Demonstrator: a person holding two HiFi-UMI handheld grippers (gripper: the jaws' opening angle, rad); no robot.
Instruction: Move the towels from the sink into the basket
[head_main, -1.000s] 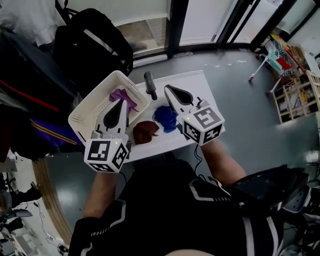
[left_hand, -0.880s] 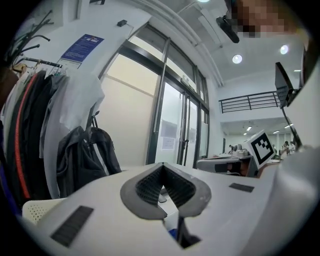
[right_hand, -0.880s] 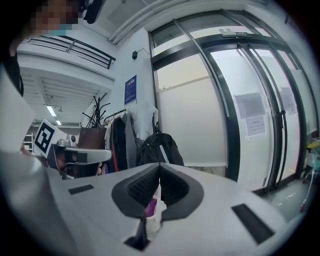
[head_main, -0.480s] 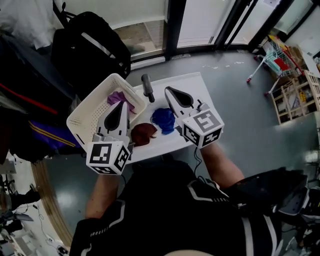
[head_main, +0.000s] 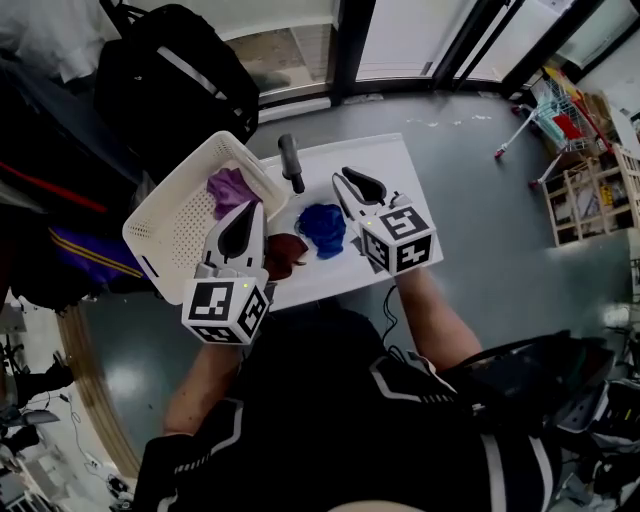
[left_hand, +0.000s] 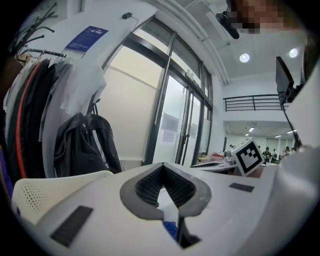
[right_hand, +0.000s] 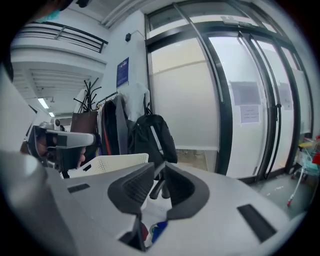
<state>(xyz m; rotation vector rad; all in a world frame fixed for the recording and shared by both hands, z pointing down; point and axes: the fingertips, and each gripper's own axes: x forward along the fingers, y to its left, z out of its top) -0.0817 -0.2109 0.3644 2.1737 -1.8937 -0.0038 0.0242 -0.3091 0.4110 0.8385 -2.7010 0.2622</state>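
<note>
Two soft, light heaps lie in the sink (head_main: 392, 165): a blue towel (head_main: 323, 228) and a dark red towel (head_main: 285, 256). I'd pinch a raised fold. The left gripper (head_main: 245, 210) is closed and empty. The right gripper (head_main: 348, 178) has just been opening to a narrow gap, with nothing in it.

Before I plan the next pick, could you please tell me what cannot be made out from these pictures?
Dark red towel: head view, one side hidden behind the left gripper.
Blue towel: left gripper view shows only a sliver between the fingers; the gripper's body covers the rest.
Basket: left gripper view, only a rim corner shows beside the gripper's body.
</note>
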